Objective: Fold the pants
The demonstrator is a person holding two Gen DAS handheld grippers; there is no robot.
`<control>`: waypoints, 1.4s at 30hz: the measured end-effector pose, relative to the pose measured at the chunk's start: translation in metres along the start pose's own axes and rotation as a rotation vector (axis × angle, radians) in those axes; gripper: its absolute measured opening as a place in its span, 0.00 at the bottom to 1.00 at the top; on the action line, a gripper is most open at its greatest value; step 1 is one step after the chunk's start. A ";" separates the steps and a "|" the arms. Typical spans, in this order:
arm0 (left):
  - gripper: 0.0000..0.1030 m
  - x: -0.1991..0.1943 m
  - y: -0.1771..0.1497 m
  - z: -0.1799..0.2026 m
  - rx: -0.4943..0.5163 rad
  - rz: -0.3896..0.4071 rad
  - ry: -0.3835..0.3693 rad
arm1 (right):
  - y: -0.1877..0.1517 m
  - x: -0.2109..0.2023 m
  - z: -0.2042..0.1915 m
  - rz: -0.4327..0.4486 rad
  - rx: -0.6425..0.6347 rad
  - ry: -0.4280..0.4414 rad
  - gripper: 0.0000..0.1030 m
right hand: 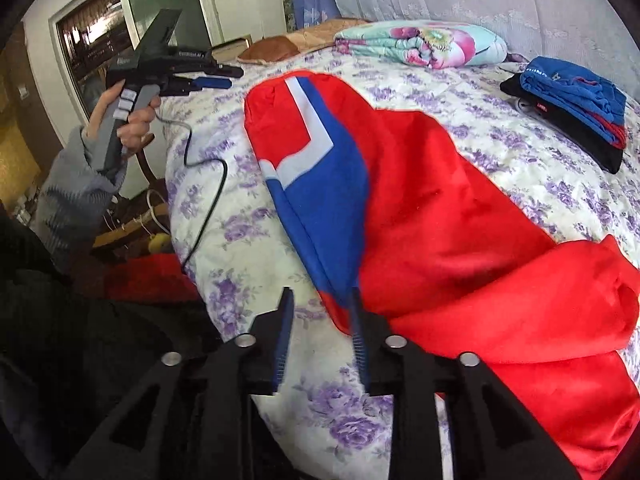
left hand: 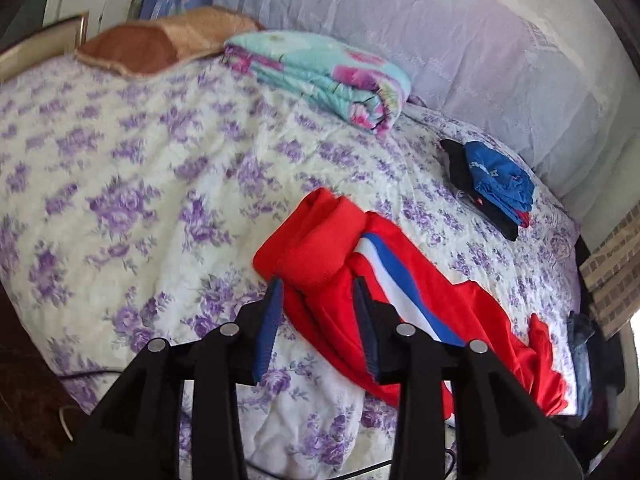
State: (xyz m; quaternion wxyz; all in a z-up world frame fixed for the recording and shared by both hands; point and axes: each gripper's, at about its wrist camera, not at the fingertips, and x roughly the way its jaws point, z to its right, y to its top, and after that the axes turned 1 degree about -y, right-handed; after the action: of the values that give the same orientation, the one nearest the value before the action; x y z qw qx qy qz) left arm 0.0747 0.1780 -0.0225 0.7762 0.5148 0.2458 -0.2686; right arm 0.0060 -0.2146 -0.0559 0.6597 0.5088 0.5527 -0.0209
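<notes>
Red pants (left hand: 320, 248) with a white and blue side stripe lie stretched across the floral bedspread (left hand: 140, 160). One end is bunched and folded over on itself. In the left wrist view my left gripper (left hand: 318, 292) hovers open above that bunched end, and red cloth shows in the gap without either pad pressing on it. The right wrist view shows the pants (right hand: 440, 220) close up. My right gripper (right hand: 320, 304) is open, with the edge by the blue stripe lying loose between its fingers. A hand (right hand: 136, 120) holds the left gripper (right hand: 234, 78) in the air over the bed's far corner.
A folded floral quilt (left hand: 320, 76) and a brown pillow (left hand: 160, 44) lie at the head of the bed. A stack of folded blue and black clothes (left hand: 496, 184) sits beyond the pants. A black cable (right hand: 208, 200) hangs over the bed edge. Jeans (left hand: 580, 344) hang at the bedside.
</notes>
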 end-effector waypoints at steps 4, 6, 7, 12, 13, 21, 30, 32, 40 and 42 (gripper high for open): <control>0.60 0.001 -0.010 0.070 0.248 -0.011 -0.068 | 0.009 -0.044 0.017 0.149 0.099 -0.076 0.61; 0.60 0.017 -0.022 0.107 0.350 -0.057 -0.148 | 0.012 -0.058 0.041 0.219 0.243 -0.243 0.75; 0.60 0.027 -0.029 0.125 0.393 -0.084 -0.191 | 0.013 -0.060 0.055 0.236 0.337 -0.320 0.75; 0.60 0.076 -0.060 0.182 0.486 -0.194 -0.291 | 0.020 -0.036 0.114 0.223 0.671 -0.555 0.83; 0.60 0.085 -0.065 0.186 0.481 -0.214 -0.297 | 0.022 -0.027 0.120 0.200 0.688 -0.587 0.83; 0.63 0.120 -0.072 0.167 0.380 -0.285 -0.336 | 0.032 0.036 0.130 0.007 0.557 -0.768 0.75; 0.71 0.123 -0.075 0.162 0.404 -0.272 -0.314 | -0.036 -0.060 0.129 0.339 0.812 -0.560 0.10; 0.71 0.121 -0.078 0.164 0.415 -0.267 -0.301 | -0.063 -0.089 0.116 0.430 0.877 -0.558 0.10; 0.76 0.113 -0.086 0.166 0.449 -0.258 -0.264 | -0.179 -0.128 0.098 0.562 1.272 -0.537 0.52; 0.77 0.112 -0.087 0.168 0.450 -0.258 -0.251 | -0.184 -0.138 0.100 0.607 1.284 -0.543 0.65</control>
State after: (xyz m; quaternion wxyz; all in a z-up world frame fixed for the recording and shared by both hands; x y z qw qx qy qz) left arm 0.1164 -0.0247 -0.0955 0.6261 0.6013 0.1456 -0.4745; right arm -0.0853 -0.4457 -0.0845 0.3237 0.8995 0.0859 -0.2806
